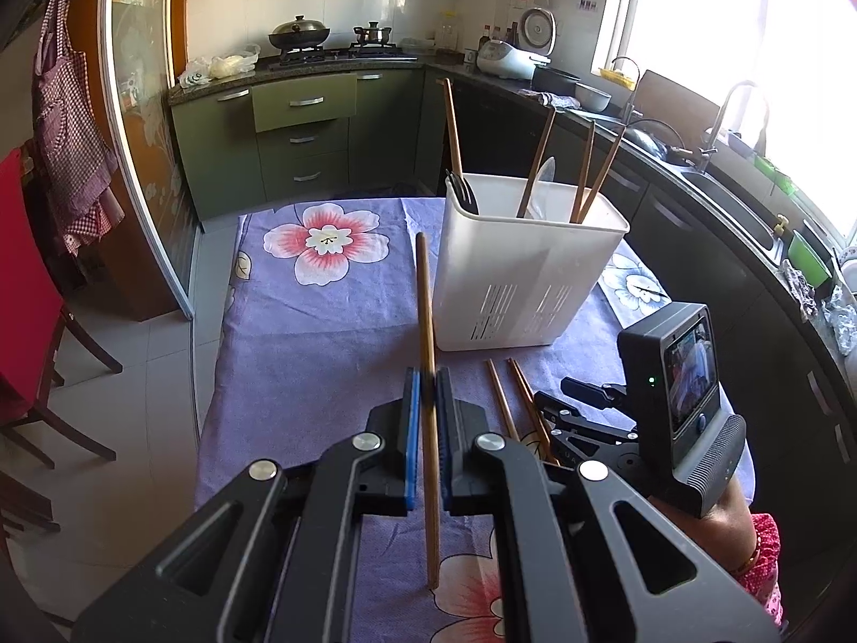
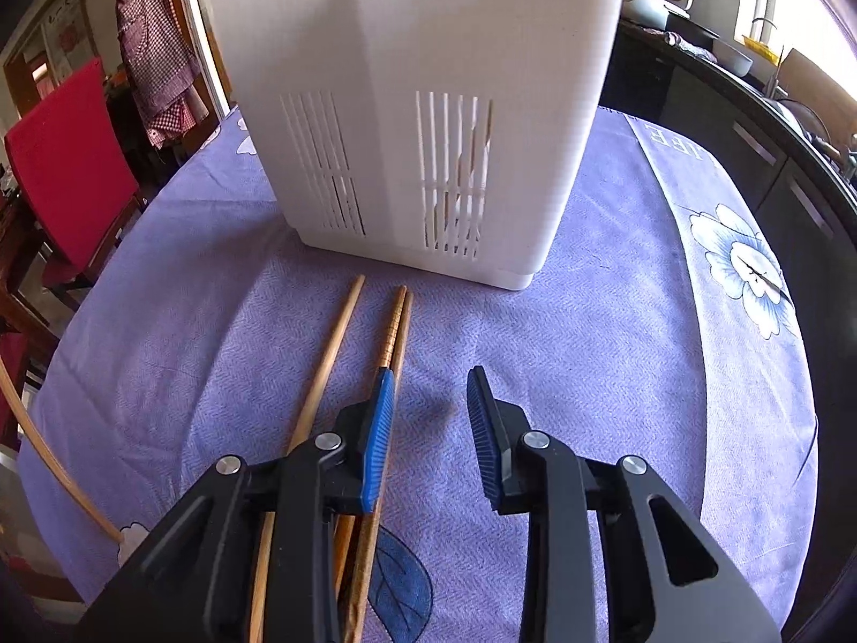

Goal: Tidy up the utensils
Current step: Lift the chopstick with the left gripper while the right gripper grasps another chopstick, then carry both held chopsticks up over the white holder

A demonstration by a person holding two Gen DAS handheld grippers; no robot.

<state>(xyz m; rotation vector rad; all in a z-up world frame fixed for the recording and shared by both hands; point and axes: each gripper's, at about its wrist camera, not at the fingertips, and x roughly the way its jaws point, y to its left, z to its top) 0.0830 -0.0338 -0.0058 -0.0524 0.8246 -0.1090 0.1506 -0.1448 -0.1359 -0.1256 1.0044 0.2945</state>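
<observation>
In the left wrist view my left gripper [image 1: 427, 391] is shut on a wooden chopstick [image 1: 426, 294], which stands nearly upright above the purple floral cloth [image 1: 321, 332]. Just beyond stands the white slotted utensil holder [image 1: 525, 268] with several chopsticks and dark utensils in it. Loose chopsticks [image 1: 503, 402] lie in front of it. In the right wrist view my right gripper [image 2: 433, 391] hangs open low over the cloth [image 2: 616, 348] with only cloth between its pads. Its left finger [image 2: 377, 439] lies over a pair of chopsticks [image 2: 396, 327]; a single chopstick [image 2: 332, 353] lies further left. The holder [image 2: 428, 80] is close ahead.
A red chair [image 1: 21, 289] [image 2: 64, 161] stands off the table's left side. A dark counter with a sink [image 1: 723, 203] runs along the right. A person's forearm [image 1: 728, 503] reaches in at the lower right. A pale curved stick [image 2: 43, 445] crosses the left edge.
</observation>
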